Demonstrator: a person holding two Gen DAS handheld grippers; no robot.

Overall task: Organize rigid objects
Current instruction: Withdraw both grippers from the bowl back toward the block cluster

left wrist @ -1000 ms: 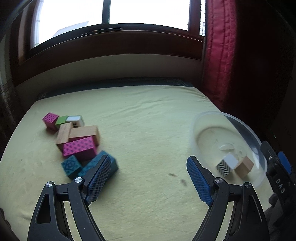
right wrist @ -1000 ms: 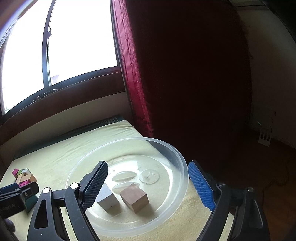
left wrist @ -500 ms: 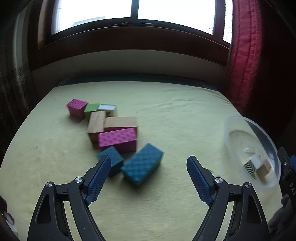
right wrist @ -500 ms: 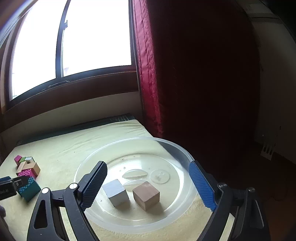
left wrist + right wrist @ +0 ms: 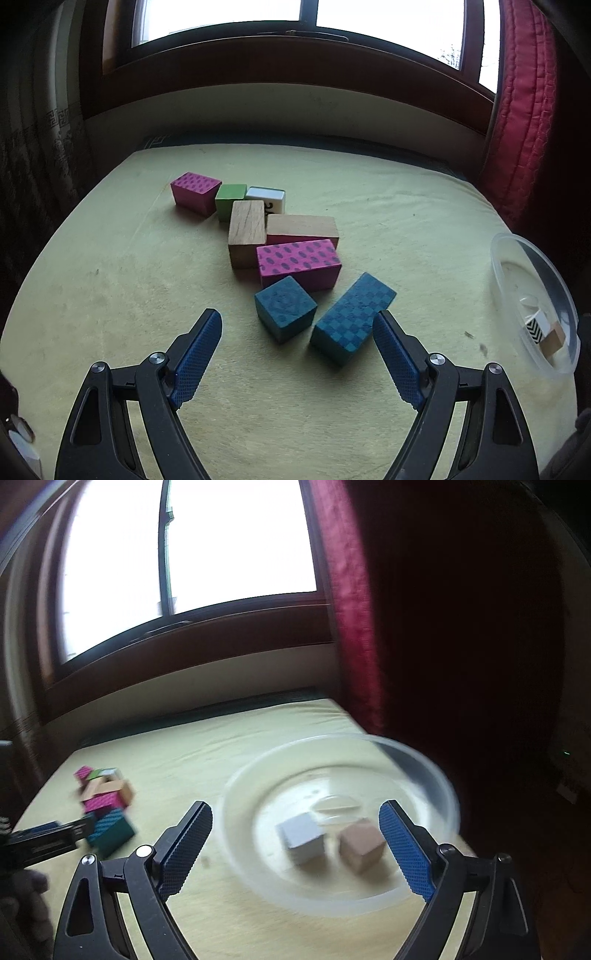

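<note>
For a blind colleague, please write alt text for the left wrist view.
Open tongs hover over a yellow cloth, aimed at a small teal block and a long teal block. Behind these lie pink, wooden, green and white blocks; a clear bowl at the right edge holds two more.

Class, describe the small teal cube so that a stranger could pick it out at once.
Find the yellow cloth under the window, then the cluster of blocks on it. The small teal cube sits at the cluster's near end, beside a long teal checkered block; it alone is teal and cube-shaped.
</note>
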